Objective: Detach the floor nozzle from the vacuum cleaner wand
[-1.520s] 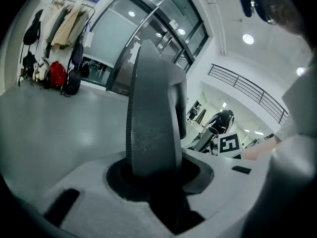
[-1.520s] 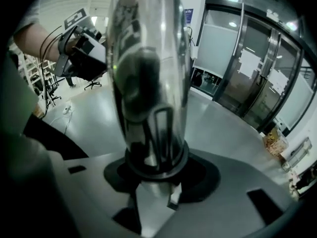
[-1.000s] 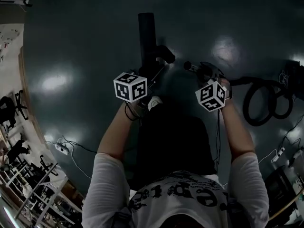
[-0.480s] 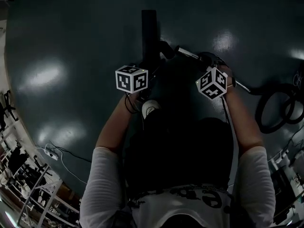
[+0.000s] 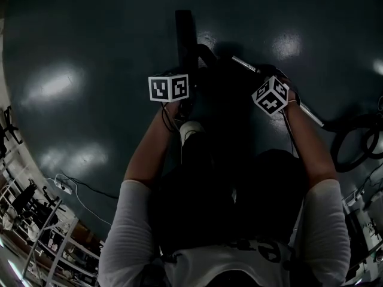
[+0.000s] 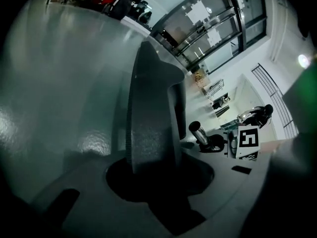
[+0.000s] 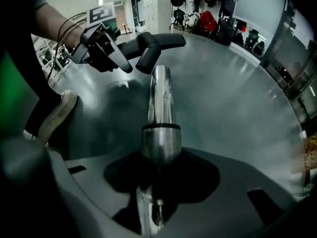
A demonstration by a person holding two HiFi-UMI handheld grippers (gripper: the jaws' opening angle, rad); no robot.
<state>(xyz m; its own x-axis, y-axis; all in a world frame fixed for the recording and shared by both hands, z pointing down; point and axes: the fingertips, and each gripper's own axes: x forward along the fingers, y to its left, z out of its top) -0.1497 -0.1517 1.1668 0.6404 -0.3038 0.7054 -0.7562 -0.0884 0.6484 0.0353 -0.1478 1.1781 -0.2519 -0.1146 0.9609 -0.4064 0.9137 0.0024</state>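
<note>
Head view is dark. White sleeves (image 5: 128, 232) and black trousers (image 5: 221, 184) fill the bottom of the frame and cover the floor below the hands. One pale shoe (image 5: 190, 130) pokes out at centre, just under the left marker cube (image 5: 169, 88). From above the cubes sit over the claws, so finger contact can't be read there.

Left claw (image 6: 158, 180): pinching the floor nozzle (image 6: 151, 118) by its near end. The grip point itself is lost in the black pocket between the jaws.

Right claw (image 7: 159, 180): closed around the wand (image 7: 161, 98). The tube runs straight up out of the jaw gap, with its lower part cut off by the claw body.

Nozzle: matt dark grey, long flat body with a ribbed edge and a black bent neck at the claw end. In the head view it's the dark bar at upper centre, far end pointing to the top of the frame, over the teal floor (image 5: 90, 46). Can't tell if it's touching the floor.

Wand: chrome, with a dark ring and a thicker collar near the right claw. Its open end is free, just beside the nozzle neck but not joined; the gap shows in both gripper views. The other end runs toward the right edge and fades out near a black hose (image 5: 353, 145) coil, which the frame partly cuts off.

Far back in the gripper views: windows (image 6: 223, 19) and hung bags (image 7: 208, 21), too small to detail.
</note>
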